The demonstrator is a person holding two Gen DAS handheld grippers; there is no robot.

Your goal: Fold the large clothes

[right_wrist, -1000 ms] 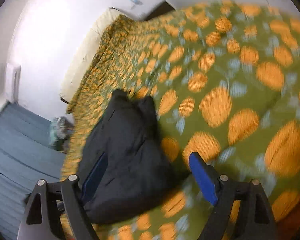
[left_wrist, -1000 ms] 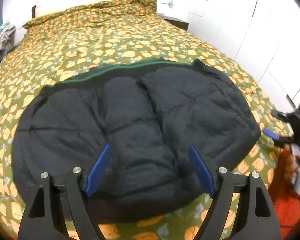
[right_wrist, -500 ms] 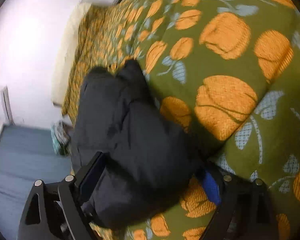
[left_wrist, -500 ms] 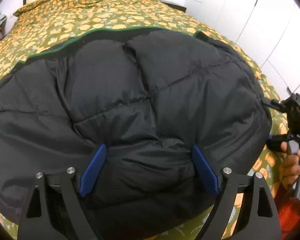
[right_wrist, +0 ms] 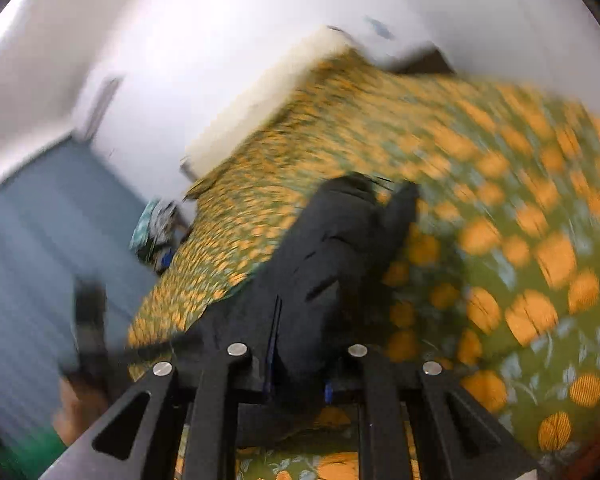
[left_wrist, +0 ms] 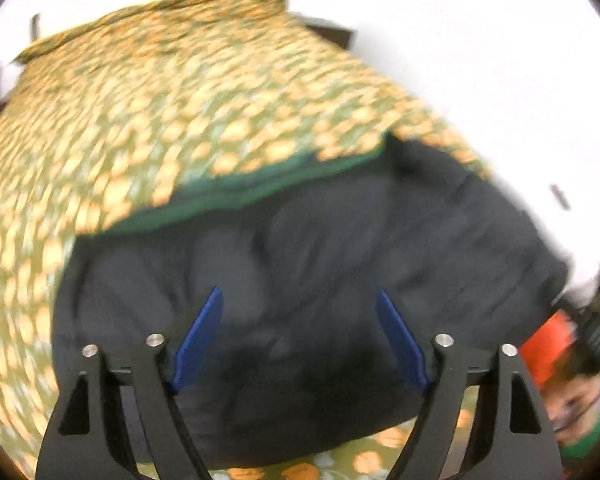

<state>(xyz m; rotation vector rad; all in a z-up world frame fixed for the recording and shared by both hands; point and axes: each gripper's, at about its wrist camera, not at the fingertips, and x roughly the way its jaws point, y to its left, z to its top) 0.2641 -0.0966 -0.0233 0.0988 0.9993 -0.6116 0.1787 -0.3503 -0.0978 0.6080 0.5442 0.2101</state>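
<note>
Closing within the last half second, the right gripper (right_wrist: 296,380) jaws now pinch the black jacket (left_wrist: 320,280) on the bed (left_wrist: 160,100), left gripper (left_wrist: 300,340) jaws open above it, so a fold seems imminent.

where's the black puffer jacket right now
The black puffer jacket lies on the pumpkin-print bedspread near its close edge, between the left gripper's open fingers; the right gripper pinches its edge.

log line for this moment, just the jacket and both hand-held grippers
jacket: on bed | left hand-held gripper: open above it | right hand-held gripper: just closed, pinching its edge
</note>
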